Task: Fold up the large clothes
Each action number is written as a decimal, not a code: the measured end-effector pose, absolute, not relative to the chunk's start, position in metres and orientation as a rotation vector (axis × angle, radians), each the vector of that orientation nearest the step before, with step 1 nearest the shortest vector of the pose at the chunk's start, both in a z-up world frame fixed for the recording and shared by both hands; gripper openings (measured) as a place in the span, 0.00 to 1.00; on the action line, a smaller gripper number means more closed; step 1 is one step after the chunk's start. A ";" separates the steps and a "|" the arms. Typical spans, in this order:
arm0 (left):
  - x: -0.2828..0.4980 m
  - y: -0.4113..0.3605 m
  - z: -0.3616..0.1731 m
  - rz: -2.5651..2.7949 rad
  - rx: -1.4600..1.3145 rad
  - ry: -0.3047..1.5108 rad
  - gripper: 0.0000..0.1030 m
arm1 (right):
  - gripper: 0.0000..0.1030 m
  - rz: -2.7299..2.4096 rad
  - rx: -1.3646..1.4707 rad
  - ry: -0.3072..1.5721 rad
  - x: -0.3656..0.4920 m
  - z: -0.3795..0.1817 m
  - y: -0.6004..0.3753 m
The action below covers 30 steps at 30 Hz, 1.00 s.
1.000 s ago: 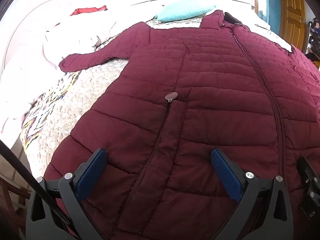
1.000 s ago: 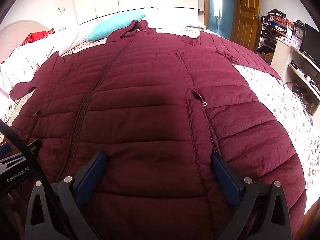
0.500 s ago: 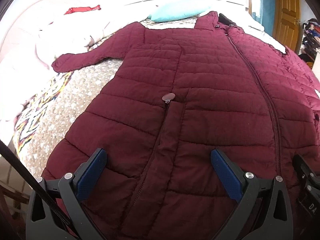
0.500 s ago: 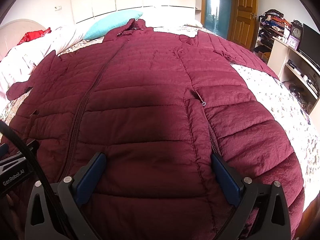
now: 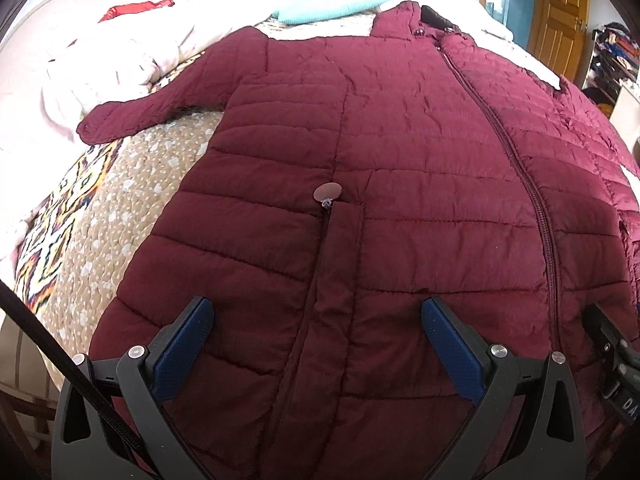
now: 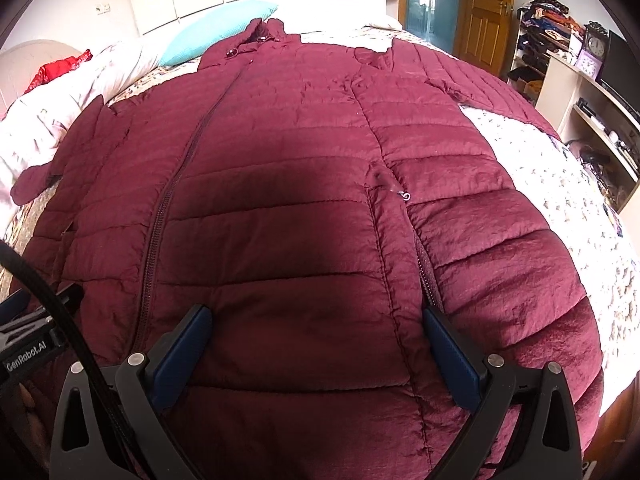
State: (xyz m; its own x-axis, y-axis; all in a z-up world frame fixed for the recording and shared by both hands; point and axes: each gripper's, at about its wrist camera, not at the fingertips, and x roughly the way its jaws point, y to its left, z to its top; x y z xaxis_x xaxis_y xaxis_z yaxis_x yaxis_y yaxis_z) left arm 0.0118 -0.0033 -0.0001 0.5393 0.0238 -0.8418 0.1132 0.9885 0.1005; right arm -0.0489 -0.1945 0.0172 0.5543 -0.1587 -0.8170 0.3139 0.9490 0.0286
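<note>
Now that you've drawn back, both spread hand-held grippers (image 5: 318, 334) (image 6: 318, 334) hover over the jacket (image 5: 400, 160); sleeve (image 5: 132, 114) at 10 o'clock awaits folding.

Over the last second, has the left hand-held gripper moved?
Yes. The left hand-held gripper has swung leftward: in its view the jacket's round pocket zip pull and collar have slid right, showing more of the quilted bedspread.

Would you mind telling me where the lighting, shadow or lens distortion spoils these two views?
Left wrist view: the white bedding at upper left is blown out by glare, and the fisheye bulges the maroon jacket into a dome. Right wrist view: a dark shadow lies across the jacket's middle, the wall beyond the teal pillow is overexposed, and the corners vignette black.
</note>
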 end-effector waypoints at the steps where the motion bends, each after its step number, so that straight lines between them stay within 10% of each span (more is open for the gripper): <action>1: 0.013 -0.003 0.000 -0.057 0.151 1.006 1.00 | 1.00 -0.287 0.177 0.944 -0.050 0.017 -0.193; 30: 0.015 0.061 0.052 0.037 0.022 0.905 0.96 | 0.98 -0.117 0.024 0.900 -0.048 0.090 -0.138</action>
State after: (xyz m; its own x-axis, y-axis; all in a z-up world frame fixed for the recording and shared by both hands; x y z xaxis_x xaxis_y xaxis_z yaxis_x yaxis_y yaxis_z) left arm 0.0153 0.0607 0.0519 0.6169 0.0413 -0.7860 -0.0230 0.9991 0.0344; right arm -0.0480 -0.1381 0.0903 0.6155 -0.0919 -0.7827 0.1119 0.9933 -0.0287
